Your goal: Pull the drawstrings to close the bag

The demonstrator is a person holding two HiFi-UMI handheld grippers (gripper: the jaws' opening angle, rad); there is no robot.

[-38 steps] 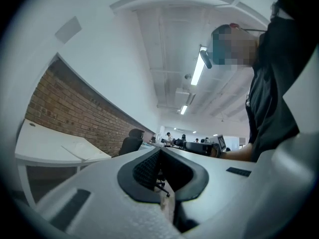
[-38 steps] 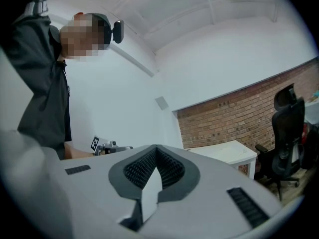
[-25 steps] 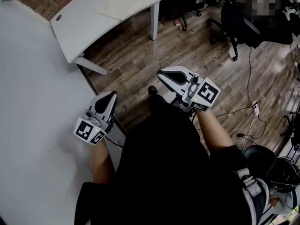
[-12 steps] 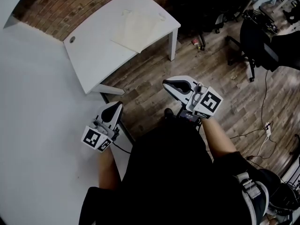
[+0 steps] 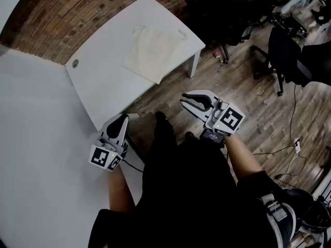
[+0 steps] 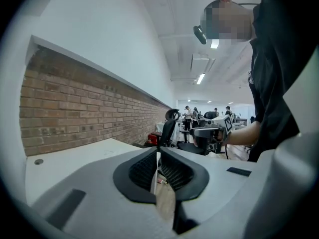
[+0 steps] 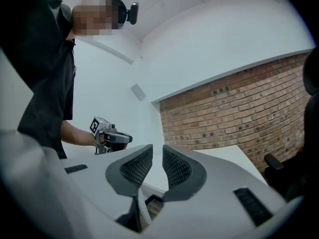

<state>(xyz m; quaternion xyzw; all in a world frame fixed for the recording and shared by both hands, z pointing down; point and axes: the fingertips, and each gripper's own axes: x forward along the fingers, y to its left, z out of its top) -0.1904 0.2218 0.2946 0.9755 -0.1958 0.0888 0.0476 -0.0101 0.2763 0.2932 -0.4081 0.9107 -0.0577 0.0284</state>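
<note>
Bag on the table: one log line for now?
drawstring bag: on white table, untouched | left gripper: shut, empty | right gripper: jaws just opened, empty

A red brick wall (image 5: 77,12) runs behind a white table (image 5: 103,79). Black office chairs (image 5: 287,50) stand on the dark wood-plank floor (image 5: 243,105).

The bag (image 5: 155,53) is laid on the worktop (image 5: 101,79), which is set before the brick wall (image 5: 67,14), the chairs (image 5: 227,9) are placed to its right, and the left tool (image 5: 123,119) and the right tool (image 5: 187,101) are held apart in front of it.
</note>
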